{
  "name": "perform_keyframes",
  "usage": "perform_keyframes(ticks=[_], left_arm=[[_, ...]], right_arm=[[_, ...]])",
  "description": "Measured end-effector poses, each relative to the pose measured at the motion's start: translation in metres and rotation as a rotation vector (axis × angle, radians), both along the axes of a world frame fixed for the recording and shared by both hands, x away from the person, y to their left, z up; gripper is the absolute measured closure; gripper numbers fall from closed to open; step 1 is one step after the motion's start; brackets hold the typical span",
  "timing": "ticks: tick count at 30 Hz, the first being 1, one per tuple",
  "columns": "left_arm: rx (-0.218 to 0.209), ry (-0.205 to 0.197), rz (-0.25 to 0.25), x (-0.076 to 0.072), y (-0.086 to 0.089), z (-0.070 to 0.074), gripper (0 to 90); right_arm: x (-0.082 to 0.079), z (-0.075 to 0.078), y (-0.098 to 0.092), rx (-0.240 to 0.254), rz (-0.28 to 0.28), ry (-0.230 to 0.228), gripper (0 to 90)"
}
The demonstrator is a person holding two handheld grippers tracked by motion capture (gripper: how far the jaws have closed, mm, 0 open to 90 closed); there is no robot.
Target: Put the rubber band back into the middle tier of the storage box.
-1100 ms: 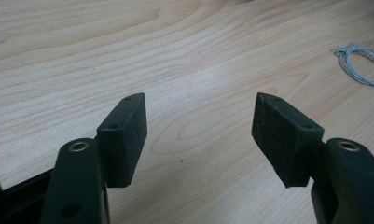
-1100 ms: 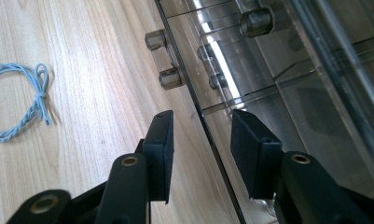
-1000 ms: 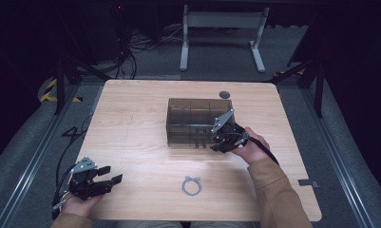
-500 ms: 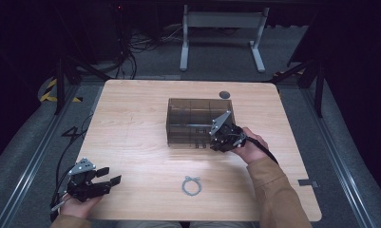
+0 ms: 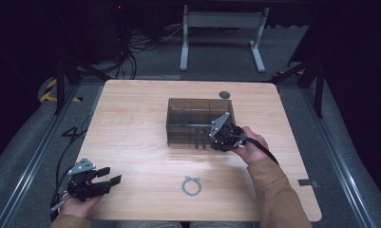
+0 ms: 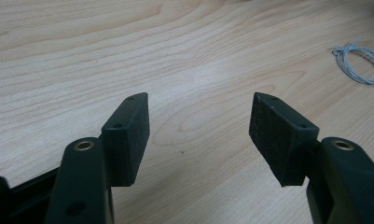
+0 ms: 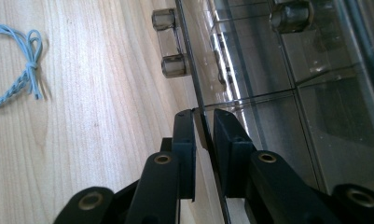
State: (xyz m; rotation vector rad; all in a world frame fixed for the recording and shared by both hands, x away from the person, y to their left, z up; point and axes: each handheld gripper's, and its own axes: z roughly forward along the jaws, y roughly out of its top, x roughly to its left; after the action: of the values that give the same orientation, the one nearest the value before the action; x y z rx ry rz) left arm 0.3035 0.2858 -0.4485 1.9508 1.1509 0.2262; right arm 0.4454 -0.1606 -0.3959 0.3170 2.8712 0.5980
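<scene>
High view gives us the wooden tabletop [image 5: 131, 128], and on it, toward the far edge and right of centre, a smoky transparent box [image 5: 190, 118] with inner dividers. Our right gripper [image 5: 222, 137] is at the box's near right corner; in the right gripper view we see its jaws closed on the thin clear wall [image 7: 204, 135]. Our left gripper [image 5: 107, 180] sits by the near left corner, jaws wide apart, holding nothing. A small cord loop [image 5: 191, 185] lies near the near edge, between both grippers.
</scene>
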Motion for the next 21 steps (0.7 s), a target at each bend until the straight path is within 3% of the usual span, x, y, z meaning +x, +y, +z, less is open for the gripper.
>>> perform_keyframes(ticks=[21], left_arm=[[-0.003, -0.004, -0.029, 0.011, -0.009, 0.001, 38.8]], right_arm=[[-0.012, 0.002, -0.005, 0.009, 0.033, 0.018, 81.2]])
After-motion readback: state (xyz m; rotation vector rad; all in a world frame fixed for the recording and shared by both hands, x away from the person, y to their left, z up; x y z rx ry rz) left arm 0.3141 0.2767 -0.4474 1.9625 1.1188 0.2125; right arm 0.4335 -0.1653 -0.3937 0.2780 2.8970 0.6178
